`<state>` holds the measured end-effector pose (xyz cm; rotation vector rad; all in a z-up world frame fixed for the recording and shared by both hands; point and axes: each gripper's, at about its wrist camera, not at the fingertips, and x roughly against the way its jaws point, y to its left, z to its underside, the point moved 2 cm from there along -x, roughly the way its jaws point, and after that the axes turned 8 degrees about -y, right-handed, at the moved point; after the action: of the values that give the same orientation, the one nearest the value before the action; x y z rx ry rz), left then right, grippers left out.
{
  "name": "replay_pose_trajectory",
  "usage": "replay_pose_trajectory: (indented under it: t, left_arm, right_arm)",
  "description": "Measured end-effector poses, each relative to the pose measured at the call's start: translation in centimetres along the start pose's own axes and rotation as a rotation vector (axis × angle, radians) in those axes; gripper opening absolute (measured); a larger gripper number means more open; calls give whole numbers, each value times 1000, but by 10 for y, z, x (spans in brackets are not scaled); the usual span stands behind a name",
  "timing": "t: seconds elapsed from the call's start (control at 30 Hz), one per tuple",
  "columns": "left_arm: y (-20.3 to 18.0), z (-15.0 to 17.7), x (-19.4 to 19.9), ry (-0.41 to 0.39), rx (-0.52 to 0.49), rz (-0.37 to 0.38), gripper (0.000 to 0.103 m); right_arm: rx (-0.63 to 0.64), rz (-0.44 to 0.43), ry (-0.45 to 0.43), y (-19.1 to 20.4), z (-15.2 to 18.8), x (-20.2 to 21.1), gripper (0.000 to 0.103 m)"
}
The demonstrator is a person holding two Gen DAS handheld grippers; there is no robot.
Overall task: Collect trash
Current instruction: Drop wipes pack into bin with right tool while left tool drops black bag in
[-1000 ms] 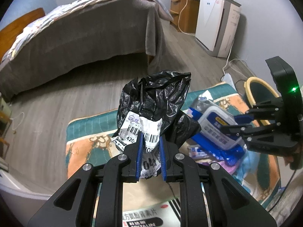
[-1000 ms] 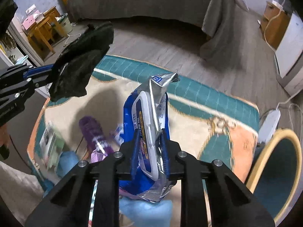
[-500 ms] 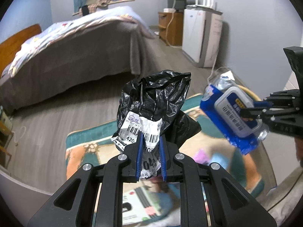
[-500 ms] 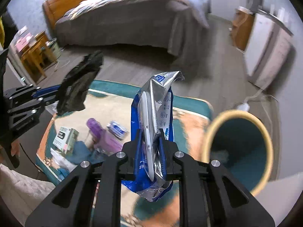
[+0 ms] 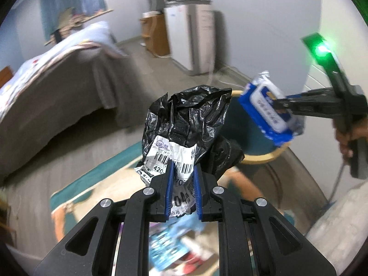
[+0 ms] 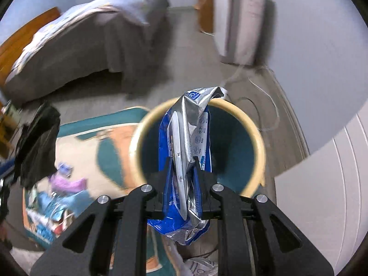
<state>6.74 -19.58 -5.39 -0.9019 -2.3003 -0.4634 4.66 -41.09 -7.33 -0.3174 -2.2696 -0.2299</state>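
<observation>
My left claw [image 5: 182, 185] clamped on a crumpled black bag [image 5: 191, 124] with a barcode label, held above the rug [image 5: 96, 174], my right claw [image 6: 182, 178] clamped on a blue wipes pack [image 6: 187, 151], hanging over the open mouth of the yellow-rimmed bin [image 6: 257, 135], loose litter [image 6: 53, 197] on the rug's near edge.

The left gripper [image 5: 182, 184] pinches a crumpled black plastic bag with a white barcode label [image 5: 187, 135]. To its right the right gripper [image 5: 279, 105] clamps a blue wet-wipe pack [image 5: 266, 112] above the teal, tan-rimmed round bin [image 5: 257, 138].
</observation>
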Motion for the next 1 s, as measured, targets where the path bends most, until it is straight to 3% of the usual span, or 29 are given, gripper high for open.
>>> replay_pose_trajectory:
  t: [0.2, 0.4, 0.57, 0.7, 0.83, 0.9, 1.0]
  left_arm:
    - [-35, -24, -50, 46, -21, 104, 17]
    - [-63, -37, -97, 81, -74, 139, 18]
    - [-69, -47, -117, 85, -46, 161, 23]
    - [-72, -51, -117, 79, -61, 148, 43]
    - [-69, -48, -108, 59, -76, 117, 56]
    - [-63, -45, -99, 48, -58, 95, 70]
    - [-52, -42, -86, 30, -41, 62, 82]
  right_arm:
    - [-119, 44, 34, -35, 6, -27, 17]
    - [-192, 58, 67, -53, 12, -42, 19]
    - [-207, 56, 79, -57, 13, -46, 22]
    - [-206, 63, 90, -58, 14, -48, 24]
    - [-212, 71, 88, -61, 14, -48, 42]
    - [-211, 73, 84, -61, 14, -47, 49]
    - [-206, 74, 76, -59, 14, -44, 62]
